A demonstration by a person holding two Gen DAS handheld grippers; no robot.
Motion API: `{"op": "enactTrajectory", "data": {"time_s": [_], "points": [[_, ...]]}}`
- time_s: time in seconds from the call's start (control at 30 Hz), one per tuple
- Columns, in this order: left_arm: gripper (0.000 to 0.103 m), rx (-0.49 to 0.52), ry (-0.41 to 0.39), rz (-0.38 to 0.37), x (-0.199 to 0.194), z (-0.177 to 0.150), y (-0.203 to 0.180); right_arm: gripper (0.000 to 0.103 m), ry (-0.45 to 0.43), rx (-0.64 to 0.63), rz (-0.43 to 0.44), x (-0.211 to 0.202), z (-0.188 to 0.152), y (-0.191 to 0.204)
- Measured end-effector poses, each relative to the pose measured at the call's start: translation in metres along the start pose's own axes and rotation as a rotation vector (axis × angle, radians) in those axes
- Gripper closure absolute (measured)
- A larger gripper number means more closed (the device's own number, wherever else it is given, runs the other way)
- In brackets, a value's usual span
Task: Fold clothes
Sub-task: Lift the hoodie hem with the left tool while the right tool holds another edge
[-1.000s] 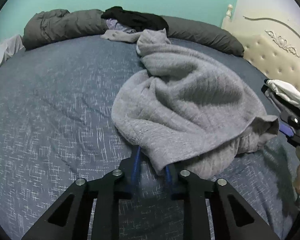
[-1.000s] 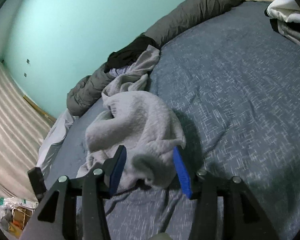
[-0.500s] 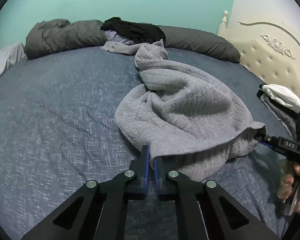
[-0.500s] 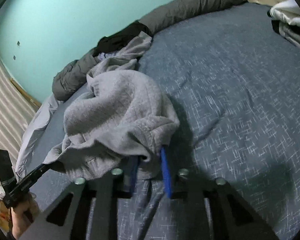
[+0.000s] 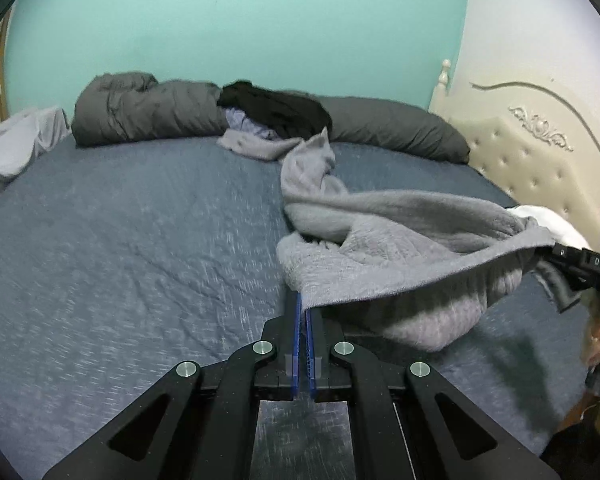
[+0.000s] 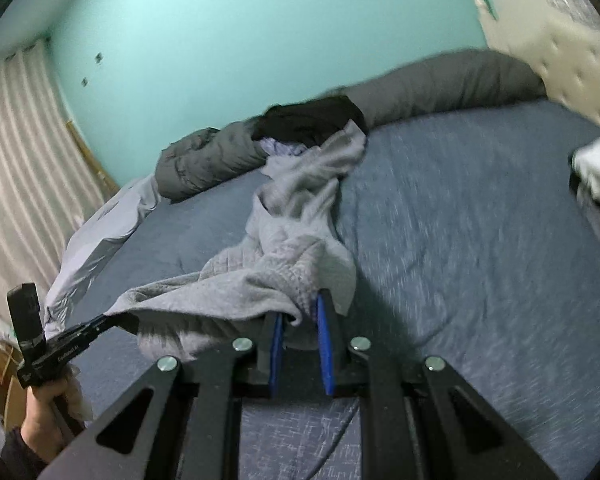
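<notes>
At the bottom centre of the left wrist view, the left gripper point(image 5: 303, 308) has its blue pads pressed together on the near hem of the grey sweater point(image 5: 400, 248). At the bottom centre of the right wrist view, the right gripper point(image 6: 300, 316) pinches a bunched fold of the same sweater point(image 6: 284, 256), its pads a little apart around the thick cloth. Between the two grips the hem stretches taut above the blue bedsheet point(image 5: 140, 240), while the rest of the sweater trails crumpled toward the upper middle of the frame, reaching the black garment point(image 5: 276, 108) on the dark grey duvet roll point(image 5: 148, 108). The right grip looks shallow and lumpy; a sharp pull could slip it free, or drag the far garments along.
</notes>
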State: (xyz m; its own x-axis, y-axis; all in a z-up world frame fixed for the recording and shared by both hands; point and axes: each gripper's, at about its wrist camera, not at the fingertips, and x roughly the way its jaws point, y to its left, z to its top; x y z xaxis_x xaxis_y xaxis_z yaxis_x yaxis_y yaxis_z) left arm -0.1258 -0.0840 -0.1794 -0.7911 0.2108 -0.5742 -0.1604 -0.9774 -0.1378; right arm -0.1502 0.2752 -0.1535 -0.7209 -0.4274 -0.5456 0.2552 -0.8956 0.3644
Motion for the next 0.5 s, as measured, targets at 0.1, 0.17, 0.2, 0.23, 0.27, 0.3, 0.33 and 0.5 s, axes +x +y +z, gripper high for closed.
{"op": "enactTrajectory", "data": {"time_s": [0.1,0.17,0.2,0.23,0.27,0.3,0.33,0.5], "points": [[0.101,0.027,-0.020,0.006,-0.031,0.020,-0.005,0.088,-0.007,-0.052,0.018,-0.029,0.018,0.021],[0.101,0.046,-0.032,0.007,-0.055,0.035,-0.009,0.088,-0.016,-0.072,0.038,-0.047,0.026,0.031],[0.101,0.056,-0.038,0.009,-0.065,0.040,-0.012,0.088,-0.020,-0.081,0.047,-0.056,0.031,0.036],[0.101,0.073,-0.050,0.014,-0.076,0.046,-0.016,0.088,-0.026,-0.085,0.060,-0.067,0.035,0.041],[0.101,0.091,-0.062,0.019,-0.088,0.052,-0.020,0.088,-0.031,-0.090,0.070,-0.076,0.039,0.045],[0.101,0.108,-0.074,0.021,-0.102,0.058,-0.024,0.088,-0.037,-0.100,0.076,-0.086,0.043,0.050],[0.101,0.116,-0.085,0.018,-0.113,0.063,-0.027,0.088,-0.043,-0.111,0.081,-0.097,0.046,0.055],[0.101,0.141,-0.143,-0.002,-0.174,0.088,-0.042,0.088,-0.071,-0.135,0.143,-0.154,0.064,0.078]]}}
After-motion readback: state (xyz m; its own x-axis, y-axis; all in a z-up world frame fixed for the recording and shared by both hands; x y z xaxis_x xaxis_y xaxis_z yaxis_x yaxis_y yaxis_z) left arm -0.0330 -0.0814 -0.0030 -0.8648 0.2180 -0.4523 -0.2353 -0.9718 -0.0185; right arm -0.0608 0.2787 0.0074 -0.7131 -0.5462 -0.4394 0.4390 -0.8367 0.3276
